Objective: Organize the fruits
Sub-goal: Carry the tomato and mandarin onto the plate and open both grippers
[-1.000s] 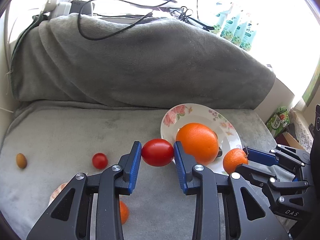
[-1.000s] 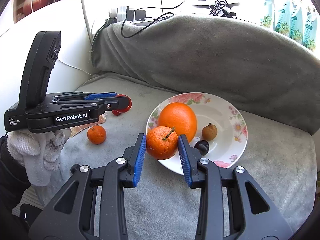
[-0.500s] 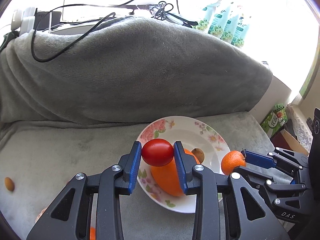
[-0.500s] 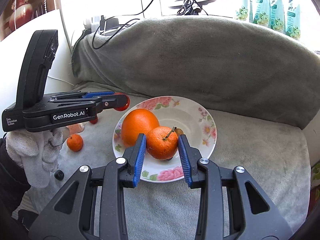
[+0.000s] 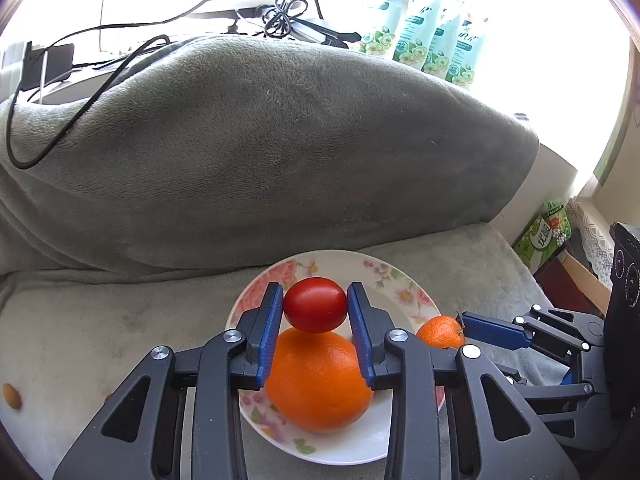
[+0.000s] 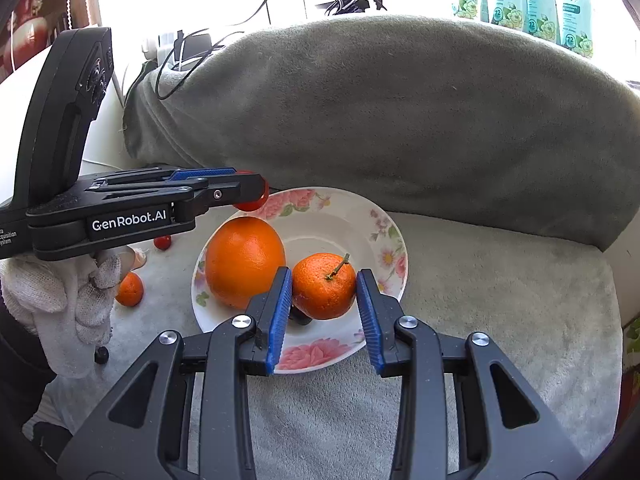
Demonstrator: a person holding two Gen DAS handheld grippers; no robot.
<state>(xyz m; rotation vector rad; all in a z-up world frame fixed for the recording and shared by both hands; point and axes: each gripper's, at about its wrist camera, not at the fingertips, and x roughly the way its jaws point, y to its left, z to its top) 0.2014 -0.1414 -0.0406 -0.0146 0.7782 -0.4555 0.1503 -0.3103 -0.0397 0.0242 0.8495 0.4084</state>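
My left gripper (image 5: 315,306) is shut on a red tomato (image 5: 315,304) and holds it above the floral plate (image 5: 384,280), over the large orange (image 5: 318,380) lying in it. My right gripper (image 6: 324,286) is shut on a small mandarin (image 6: 324,285) with a stem, held over the same plate (image 6: 352,220) beside the large orange (image 6: 244,260). A dark small fruit (image 6: 300,318) peeks out under the mandarin. The left gripper with the tomato (image 6: 252,202) shows at the left of the right wrist view; the mandarin (image 5: 440,332) shows in the left wrist view.
The plate sits on a grey blanket (image 5: 100,320) with a big covered hump (image 6: 400,120) behind. Loose on the blanket: a small mandarin (image 6: 130,290), a small tomato (image 6: 163,242), a dark berry (image 6: 101,356), a brown oval fruit (image 5: 11,396). Cables and bottles (image 5: 424,40) stand behind.
Both grippers have moved forward over the plate with their fruit. The left one carried the tomato from beside the plate to above the large orange.
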